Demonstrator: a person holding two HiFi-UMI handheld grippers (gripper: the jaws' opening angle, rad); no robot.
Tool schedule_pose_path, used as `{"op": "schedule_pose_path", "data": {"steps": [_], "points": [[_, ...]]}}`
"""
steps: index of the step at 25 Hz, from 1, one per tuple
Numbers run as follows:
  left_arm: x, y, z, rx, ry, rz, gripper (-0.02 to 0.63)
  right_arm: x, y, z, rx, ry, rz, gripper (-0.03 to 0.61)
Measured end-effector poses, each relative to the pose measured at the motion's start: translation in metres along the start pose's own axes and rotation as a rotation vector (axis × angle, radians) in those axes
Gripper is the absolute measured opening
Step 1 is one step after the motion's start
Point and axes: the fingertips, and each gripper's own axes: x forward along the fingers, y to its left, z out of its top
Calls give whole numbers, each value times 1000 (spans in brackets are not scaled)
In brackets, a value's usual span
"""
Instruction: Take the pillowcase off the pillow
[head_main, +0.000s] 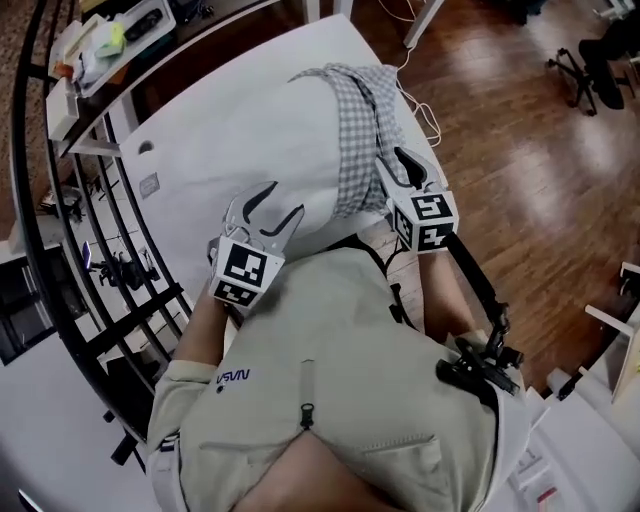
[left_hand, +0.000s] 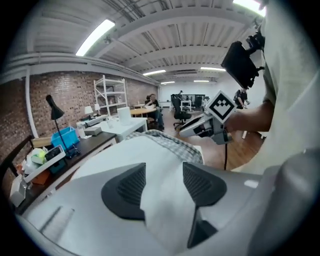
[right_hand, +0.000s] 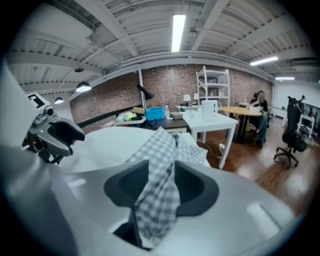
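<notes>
Head view: the left gripper (head_main: 283, 200) lies on the near end of the white pillow (head_main: 250, 130), which rests on a white table (head_main: 170, 225). Its jaws stand spread. In the left gripper view, a fold of the pillow's white cloth (left_hand: 160, 200) runs up through the gap between the two dark pads (left_hand: 127, 190). The pads sit either side of the cloth without squeezing it, so nothing is gripped.

Further right, the checked pillowcase (head_main: 360, 120) covers only the far right part of the pillow. It is bunched there and trails down the pillow's right edge toward the person.

The right gripper (head_main: 395, 165) sits at that near right edge, just beside the table's side, with wooden floor (head_main: 520, 180) beyond. In the right gripper view, its jaws are also parted. A strip of pillowcase (right_hand: 160, 170) hangs loose between the pads (right_hand: 192, 187), narrower than the gap at the tips and not clamped.
</notes>
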Motion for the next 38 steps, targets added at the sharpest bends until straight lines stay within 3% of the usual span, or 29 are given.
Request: {"op": "schedule_pose_path", "data": {"steps": [4,7,10,11,13,14,17,21,24,27,30,35,38], "points": [[20,-43,-58,-2,164,-92,290,-26,39,-68,8,166,39,163],[37,-52,-88,92,240,-73,304,-15,67,-115,41,274,93,189],[49,-42,-94,175,247,5,195,6,79,-131,27,287,67,185],[49,-38,-90,179,236,23,135,9,76,-129,16,281,38,139],[42,-30,-76,149,190,45,47,7,67,-118,0,261,-19,30],[36,-24,-67,124,161,54,31,3,61,-111,-14,245,-43,20],[18,-4,-35,68,67,92,25,-9,40,-82,-73,168,-123,17],[-4,27,11,65,-39,143,21,-18,9,-42,-173,76,-241,15],[-15,43,21,14,-74,169,21,-17,-24,-32,-203,80,-330,15],[-27,57,12,-71,-83,206,17,-11,-72,-54,-136,133,-413,14],[-29,57,-8,-102,-55,190,18,0,-99,-84,-71,190,-367,14],[2,12,-70,-147,75,62,20,29,-91,-144,-49,331,-280,14],[15,-7,-91,-177,109,12,33,41,-89,-175,-16,399,-253,19]]}}
